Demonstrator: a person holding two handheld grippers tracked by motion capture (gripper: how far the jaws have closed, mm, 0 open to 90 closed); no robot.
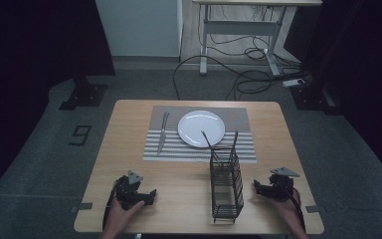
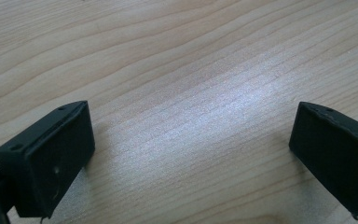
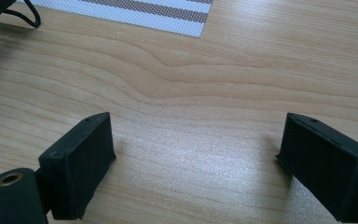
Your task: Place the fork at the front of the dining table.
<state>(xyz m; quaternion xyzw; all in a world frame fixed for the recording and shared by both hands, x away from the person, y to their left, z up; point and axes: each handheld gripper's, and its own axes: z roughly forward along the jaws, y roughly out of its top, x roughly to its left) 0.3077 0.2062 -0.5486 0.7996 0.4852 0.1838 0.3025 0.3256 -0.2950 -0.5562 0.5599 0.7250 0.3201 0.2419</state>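
A white plate (image 1: 201,128) lies on a striped placemat (image 1: 243,147) at the table's far middle. A fork (image 1: 162,131) rests on the mat left of the plate. A black wire cutlery basket (image 1: 226,185) stands upright in front of the mat, with two dark utensil handles sticking out of its top. My left gripper (image 1: 151,193) rests near the front left of the table, open, with bare wood between its jaws (image 2: 191,149). My right gripper (image 1: 256,186) sits right of the basket, open over bare wood (image 3: 196,158).
The wooden table (image 1: 129,164) has free room at its front left and along both sides. A corner of the placemat (image 3: 168,18) and a black wire foot of the basket (image 3: 23,16) lie ahead of the right gripper. Beyond the table, cables and a desk frame (image 1: 238,30) stand on the floor.
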